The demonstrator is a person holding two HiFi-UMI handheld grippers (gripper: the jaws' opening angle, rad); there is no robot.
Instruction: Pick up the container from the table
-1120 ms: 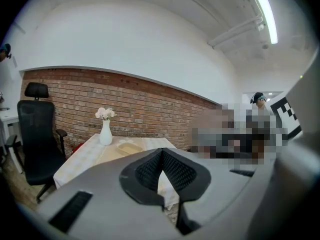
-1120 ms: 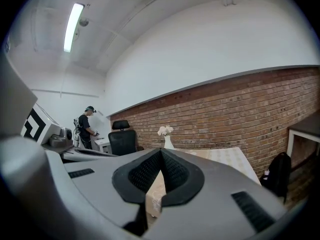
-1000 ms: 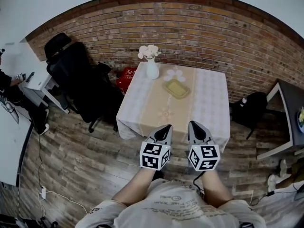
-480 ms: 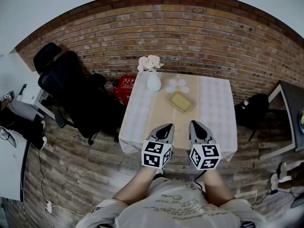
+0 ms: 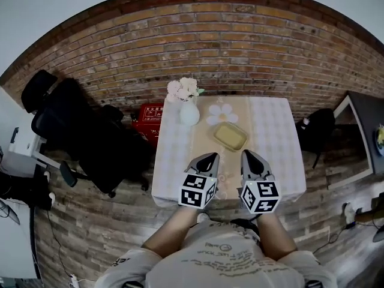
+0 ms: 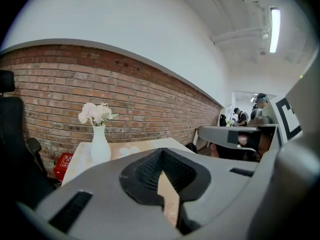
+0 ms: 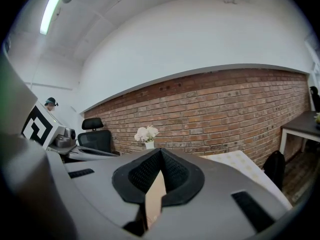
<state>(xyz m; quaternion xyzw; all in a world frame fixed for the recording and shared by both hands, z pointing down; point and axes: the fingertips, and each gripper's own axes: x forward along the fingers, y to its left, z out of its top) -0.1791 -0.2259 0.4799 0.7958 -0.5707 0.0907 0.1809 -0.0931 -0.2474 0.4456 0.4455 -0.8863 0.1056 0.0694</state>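
Note:
The container, a shallow yellow-green rectangular dish, lies on the cloth-covered table, right of centre towards the far side. My left gripper and right gripper hover side by side over the table's near edge, well short of the dish. Both are shut with nothing held. In the left gripper view the left gripper shows only a thin slit between its jaws. The right gripper looks the same in its own view. The dish is hidden behind the jaws in both gripper views.
A white vase with pale flowers stands far left on the table, and a flower-shaped mat lies beside it. A red box and a black office chair stand left of the table. A black bag and a dark desk are on the right.
The person has stepped closer to the table, so it sits nearer and more centred. Both grippers, still shut, now reach over its near edge.

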